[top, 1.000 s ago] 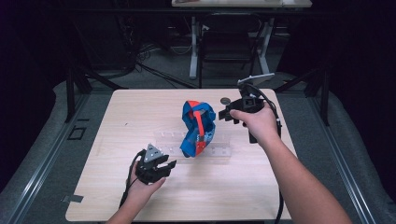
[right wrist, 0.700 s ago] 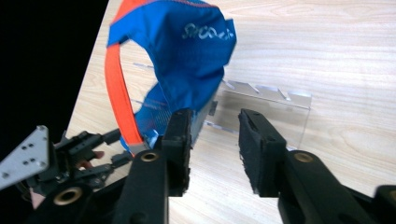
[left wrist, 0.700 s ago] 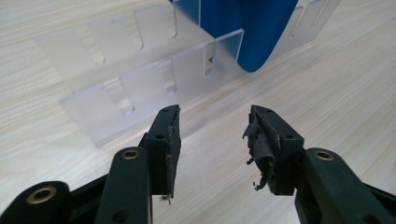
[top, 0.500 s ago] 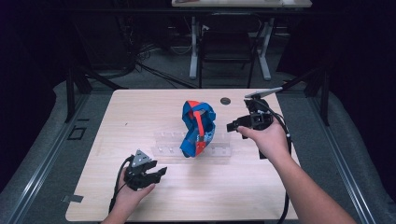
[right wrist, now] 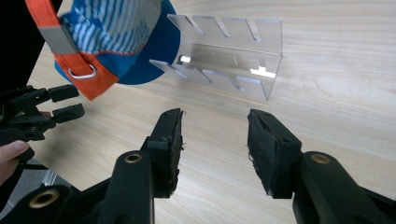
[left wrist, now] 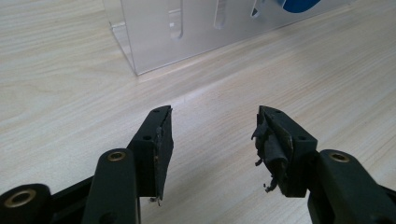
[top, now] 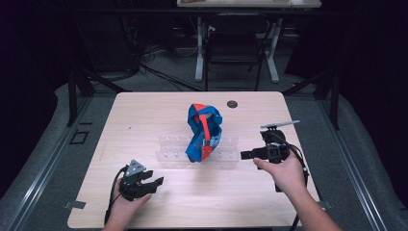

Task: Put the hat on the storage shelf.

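The blue and orange cap (top: 203, 132) hangs on the clear acrylic rack (top: 226, 156) in the middle of the table (top: 144, 120). The right gripper (top: 246, 154), near the rack's end, has just been opening its jaws; nothing between them. The left gripper (top: 158, 182), well apart at the near edge, has also just been opening and holds nothing.

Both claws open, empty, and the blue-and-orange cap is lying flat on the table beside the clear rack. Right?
Not quite. The blue-and-orange cap isn't flat on the table; it stands in the clear rack, as the high view shows. The rest holds: left claw and right claw are both open and empty.
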The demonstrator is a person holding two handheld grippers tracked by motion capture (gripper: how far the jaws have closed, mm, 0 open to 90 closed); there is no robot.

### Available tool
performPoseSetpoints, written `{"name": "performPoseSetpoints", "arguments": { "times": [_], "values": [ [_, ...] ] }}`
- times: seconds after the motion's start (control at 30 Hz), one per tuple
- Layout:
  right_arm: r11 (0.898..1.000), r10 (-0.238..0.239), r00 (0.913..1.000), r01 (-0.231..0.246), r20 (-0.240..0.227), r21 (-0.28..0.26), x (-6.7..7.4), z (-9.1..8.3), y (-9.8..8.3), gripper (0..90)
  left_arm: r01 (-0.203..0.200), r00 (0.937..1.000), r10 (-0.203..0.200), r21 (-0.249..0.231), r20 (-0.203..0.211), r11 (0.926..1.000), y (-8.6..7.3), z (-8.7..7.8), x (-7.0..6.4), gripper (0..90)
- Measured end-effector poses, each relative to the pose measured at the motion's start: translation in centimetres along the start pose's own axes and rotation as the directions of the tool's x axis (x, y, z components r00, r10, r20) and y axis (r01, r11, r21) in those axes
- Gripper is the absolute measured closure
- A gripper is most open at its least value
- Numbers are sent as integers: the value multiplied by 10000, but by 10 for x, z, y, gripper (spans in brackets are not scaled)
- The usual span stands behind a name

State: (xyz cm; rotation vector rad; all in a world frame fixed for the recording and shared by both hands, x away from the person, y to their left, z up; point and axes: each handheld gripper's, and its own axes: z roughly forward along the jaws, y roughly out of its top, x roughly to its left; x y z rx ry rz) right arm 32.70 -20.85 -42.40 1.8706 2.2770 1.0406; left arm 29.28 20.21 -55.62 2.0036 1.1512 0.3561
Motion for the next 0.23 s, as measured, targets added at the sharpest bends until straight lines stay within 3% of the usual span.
{"name": "performPoseSetpoints", "arguments": {
  "times": [0.13, 0.23],
  "values": [
    [9998, -13, 10000, 12, -31, -219, -6, 5, -15, 541, -232, 9997, 232, 3, -48, 9997, -1, 4, -3, 438],
    [9992, -63, 9999, 66, 92, -388, -11, 8, -26, 533, -268, 9995, 270, -125, 157, 9996, -2, 5, -7, 400]
  ]
}}
